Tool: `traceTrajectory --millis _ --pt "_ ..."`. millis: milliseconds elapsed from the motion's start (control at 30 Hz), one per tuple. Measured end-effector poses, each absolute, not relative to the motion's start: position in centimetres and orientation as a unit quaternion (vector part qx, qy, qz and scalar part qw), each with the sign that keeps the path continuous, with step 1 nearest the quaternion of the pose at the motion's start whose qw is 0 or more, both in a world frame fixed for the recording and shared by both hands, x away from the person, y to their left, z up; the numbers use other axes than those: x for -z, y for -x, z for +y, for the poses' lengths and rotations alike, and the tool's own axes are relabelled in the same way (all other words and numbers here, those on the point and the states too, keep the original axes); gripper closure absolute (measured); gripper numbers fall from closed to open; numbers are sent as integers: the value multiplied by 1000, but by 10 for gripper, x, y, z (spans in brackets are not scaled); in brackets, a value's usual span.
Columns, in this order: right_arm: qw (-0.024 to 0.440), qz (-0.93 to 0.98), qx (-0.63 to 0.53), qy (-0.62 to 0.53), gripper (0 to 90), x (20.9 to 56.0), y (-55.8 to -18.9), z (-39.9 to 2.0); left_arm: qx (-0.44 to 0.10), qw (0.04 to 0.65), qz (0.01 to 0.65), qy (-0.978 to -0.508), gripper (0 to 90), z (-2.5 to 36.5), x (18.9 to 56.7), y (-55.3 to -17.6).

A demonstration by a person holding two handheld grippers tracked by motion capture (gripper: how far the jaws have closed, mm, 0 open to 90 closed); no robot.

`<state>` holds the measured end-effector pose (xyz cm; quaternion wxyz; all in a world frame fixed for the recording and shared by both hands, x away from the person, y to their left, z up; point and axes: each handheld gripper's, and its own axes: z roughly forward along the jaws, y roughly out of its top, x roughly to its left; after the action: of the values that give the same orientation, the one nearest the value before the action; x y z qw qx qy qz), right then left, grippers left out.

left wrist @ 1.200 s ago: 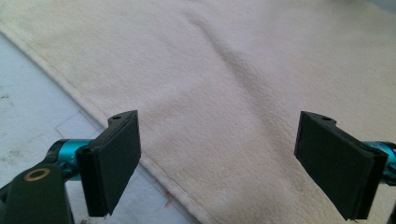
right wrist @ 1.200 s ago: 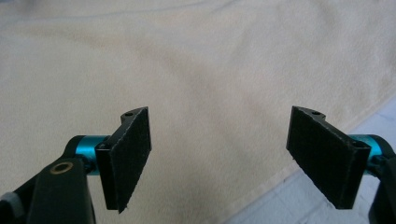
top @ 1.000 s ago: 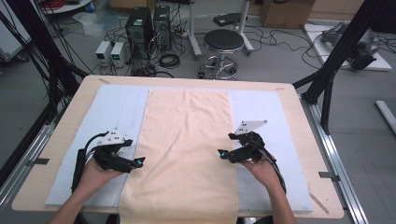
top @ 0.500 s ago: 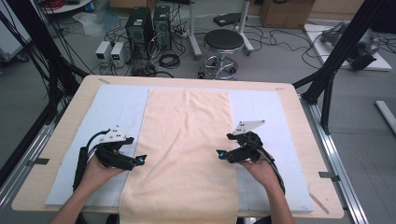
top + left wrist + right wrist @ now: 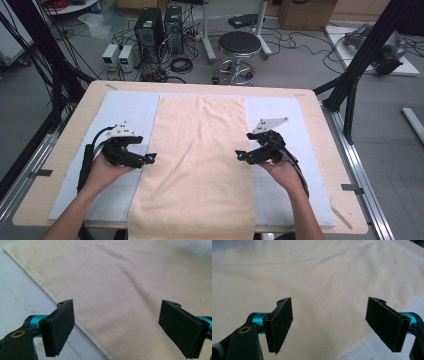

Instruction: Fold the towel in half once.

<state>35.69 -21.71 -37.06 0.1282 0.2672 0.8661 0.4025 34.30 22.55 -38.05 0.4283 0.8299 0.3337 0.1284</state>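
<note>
Your left hand-held gripper [image 5: 150, 158] has its jaws spread wide with nothing between them, hanging right over the left long edge of the cream towel [image 5: 200, 160]. Your right hand-held gripper [image 5: 241, 156] is the same deal: jaws apart, empty, sitting over the towel's right long edge. The towel lies flat down the middle of the surface [image 5: 320, 120], on a pale blue mat [image 5: 127, 107], running from near the far edge to the near edge.

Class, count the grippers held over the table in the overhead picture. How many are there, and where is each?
2. The left gripper is at the cream cloth's left edge; the right gripper is at its right edge. Both are open and hold nothing.
</note>
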Motion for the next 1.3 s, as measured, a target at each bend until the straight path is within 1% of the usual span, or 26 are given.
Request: traceTrajectory --millis 100,133,233,333,367,433,467,533,633,700,800,900,1033,1133,1200,1267,1300 --pt "119 863 -407 -274 213 361 -371 -220 -120 431 342 -826 148 225 372 -358" --pt "121 863 -407 -274 213 358 -376 -221 -111 430 339 -829 165 225 370 -363" --pt "124 862 -406 -275 214 349 -390 -223 -111 425 339 -832 175 225 362 -375" --pt "132 864 -403 -271 214 341 -402 -220 -123 423 345 -829 176 227 354 -389" --pt "142 864 -401 -269 214 340 -406 -219 -125 420 349 -828 176 227 353 -394" --pt "144 866 -396 -270 214 341 -416 -217 -134 422 352 -825 177 228 353 -403" --pt "141 864 -395 -277 214 342 -421 -216 -126 433 352 -821 174 228 355 -407" --pt "143 864 -391 -282 212 348 -429 -214 -135 439 352 -816 162 226 360 -412" --pt "137 864 -383 -297 198 360 -439 -210 -150 419 360 -820 159 222 370 -420" --pt "142 863 -373 -309 154 368 -444 -209 -139 418 372 -817 159 221 378 -425" --pt "141 860 -371 -320 151 376 -451 -209 -129 423 378 -813 159 216 390 -431" --pt "142 858 -361 -335 152 385 -458 -212 -134 402 377 -824 162 208 401 -434" --pt "128 858 -352 -351 177 396 -464 -216 -138 380 382 -831 189 208 411 -438" --pt "120 851 -361 -361 239 406 -463 -220 -132 373 397 -828 211 214 418 -441" --pt "126 849 -355 -371 239 413 -462 -222 -130 374 405 -824 213 217 422 -442" --pt "118 846 -355 -379 259 419 -462 -225 -128 374 409 -823 220 217 426 -443" --pt "122 847 -354 -379 270 420 -461 -224 -125 372 408 -825 226 217 428 -444"
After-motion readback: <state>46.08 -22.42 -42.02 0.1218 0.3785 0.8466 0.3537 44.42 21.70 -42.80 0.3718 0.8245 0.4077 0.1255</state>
